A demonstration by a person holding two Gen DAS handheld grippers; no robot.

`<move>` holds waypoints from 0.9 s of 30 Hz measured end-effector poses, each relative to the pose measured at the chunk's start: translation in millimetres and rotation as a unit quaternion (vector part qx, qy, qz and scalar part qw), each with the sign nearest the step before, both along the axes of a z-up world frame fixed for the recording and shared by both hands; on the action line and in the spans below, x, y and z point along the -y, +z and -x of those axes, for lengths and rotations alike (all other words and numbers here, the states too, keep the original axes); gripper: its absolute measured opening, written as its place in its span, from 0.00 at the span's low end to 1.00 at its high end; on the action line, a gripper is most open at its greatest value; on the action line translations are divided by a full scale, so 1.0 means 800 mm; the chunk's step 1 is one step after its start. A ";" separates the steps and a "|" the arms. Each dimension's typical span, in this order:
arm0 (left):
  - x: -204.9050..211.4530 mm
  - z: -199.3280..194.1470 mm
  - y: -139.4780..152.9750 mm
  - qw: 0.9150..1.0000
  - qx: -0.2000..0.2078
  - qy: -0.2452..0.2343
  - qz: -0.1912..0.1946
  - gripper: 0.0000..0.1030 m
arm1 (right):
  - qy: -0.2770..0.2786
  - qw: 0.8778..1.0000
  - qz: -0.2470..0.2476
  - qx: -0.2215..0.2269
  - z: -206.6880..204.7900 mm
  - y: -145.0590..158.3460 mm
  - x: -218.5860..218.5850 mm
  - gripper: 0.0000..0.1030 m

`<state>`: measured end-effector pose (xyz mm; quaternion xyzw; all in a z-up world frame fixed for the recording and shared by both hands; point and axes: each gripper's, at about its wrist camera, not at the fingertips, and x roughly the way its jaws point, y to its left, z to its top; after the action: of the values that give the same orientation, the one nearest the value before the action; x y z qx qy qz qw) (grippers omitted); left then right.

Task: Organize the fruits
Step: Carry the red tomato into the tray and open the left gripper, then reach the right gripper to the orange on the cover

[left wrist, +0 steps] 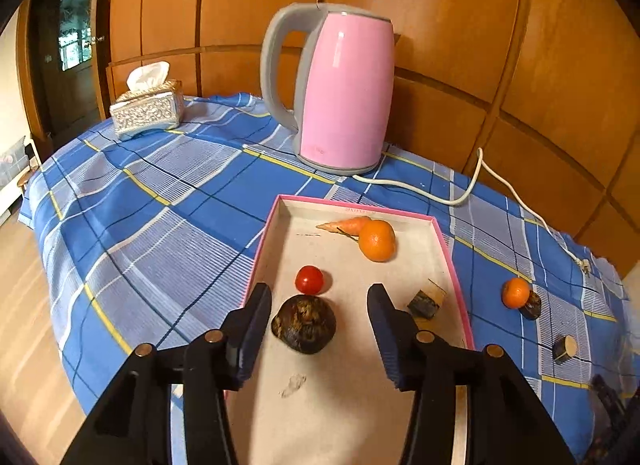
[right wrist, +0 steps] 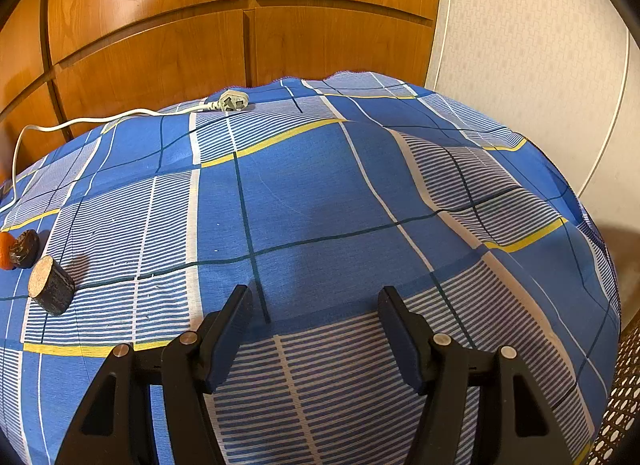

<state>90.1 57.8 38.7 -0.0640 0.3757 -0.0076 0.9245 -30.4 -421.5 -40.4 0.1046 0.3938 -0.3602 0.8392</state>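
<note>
Because the tray collects the fruit, the left gripper hangs over it, jaws apart and empty, just beside the dark fruit, while the right gripper, jaws likewise apart, hovers above bare cloth.

The right hand-held gripper hangs over the tabletop, its two dark fingers spread wide with only the blue checked cloth between them. At the far left, a short dark cylinder with a pale cut face lies on its side on the cloth. Just behind it sits a dark rounded lump, touching an orange fruit that the frame edge cuts off; what the lump is cannot be made out. A white plug rests near the cloth's far edge, its cable trailing leftward. Wood panelling stands behind.
</note>
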 end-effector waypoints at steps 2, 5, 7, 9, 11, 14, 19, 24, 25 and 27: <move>-0.002 0.009 0.007 1.000 0.009 0.002 -0.003 0.51 | 0.000 1.000 0.000 0.000 0.000 0.000 0.000 0.64; -0.009 0.027 0.024 0.999 0.033 0.012 -0.005 0.57 | 0.000 1.000 0.000 0.000 0.000 0.000 0.000 0.64; -0.013 0.036 0.034 0.999 0.047 0.018 -0.006 0.59 | 0.000 1.000 0.000 0.000 0.000 0.000 0.000 0.64; -0.014 0.045 0.042 0.998 0.057 0.019 -0.010 0.60 | 0.000 1.000 0.000 0.000 0.000 0.000 0.000 0.64; -0.013 0.053 0.046 0.998 0.062 0.019 -0.014 0.62 | 0.000 1.000 0.000 0.000 0.000 0.000 0.000 0.64; -0.013 0.065 0.046 0.997 0.067 0.023 -0.018 0.67 | 0.000 1.000 0.000 0.000 0.000 0.000 0.000 0.64; -0.010 0.081 0.030 0.998 0.057 0.030 -0.018 0.72 | 0.000 1.000 0.000 0.000 0.000 0.000 0.000 0.64; -0.004 0.091 0.005 0.999 0.036 0.033 -0.018 0.74 | -0.001 1.000 0.000 0.000 0.000 0.000 0.000 0.64; -0.003 0.091 0.001 0.999 0.032 0.032 -0.018 0.75 | -0.001 1.000 0.000 0.000 0.000 0.000 0.000 0.64; -0.001 0.092 -0.007 0.999 0.027 0.033 -0.019 0.76 | -0.001 1.000 0.000 0.000 0.000 0.000 0.000 0.64</move>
<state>16.1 58.3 33.4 -0.0590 0.3487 0.0283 0.9350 -30.3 -421.2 -40.5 0.1052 0.3940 -0.3606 0.8389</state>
